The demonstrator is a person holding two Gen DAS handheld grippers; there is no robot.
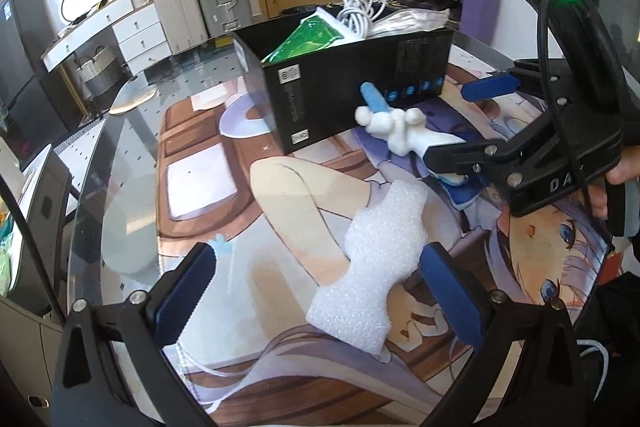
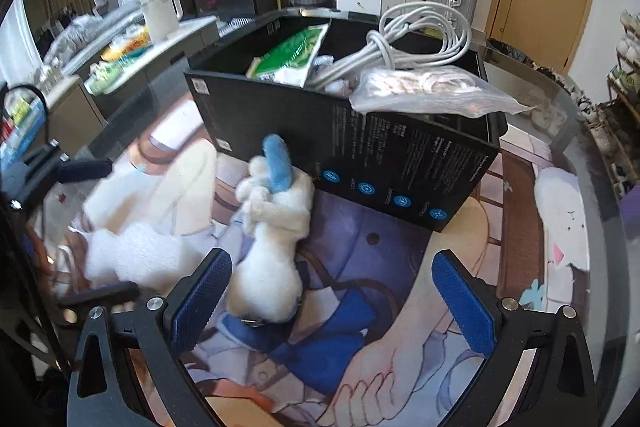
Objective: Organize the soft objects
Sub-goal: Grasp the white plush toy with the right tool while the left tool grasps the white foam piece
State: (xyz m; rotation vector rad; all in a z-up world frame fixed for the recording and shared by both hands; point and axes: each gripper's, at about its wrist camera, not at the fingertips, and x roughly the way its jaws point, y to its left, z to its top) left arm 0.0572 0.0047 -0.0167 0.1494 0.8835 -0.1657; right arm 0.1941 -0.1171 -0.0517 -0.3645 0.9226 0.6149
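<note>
A white plush toy (image 2: 272,239) with a blue part lies on the printed mat against the front of a black box (image 2: 360,147). My right gripper (image 2: 332,301) is open, and the toy's rear end lies between its fingers, close to the left pad (image 2: 200,299). The left wrist view shows the same toy (image 1: 392,123) and box (image 1: 340,95), with the right gripper (image 1: 445,123) coming in from the right. A white foam piece (image 1: 372,267) lies on the mat between the wide-open fingers of my left gripper (image 1: 318,293). The foam (image 2: 132,255) appears blurred at the left.
The box holds a green packet (image 2: 292,55), a coiled white cable (image 2: 420,35) and a clear plastic bag (image 2: 432,91) hanging over its edge. A white cushion (image 2: 560,219) lies at the mat's right. The glass table edge (image 1: 120,131) curves on the left.
</note>
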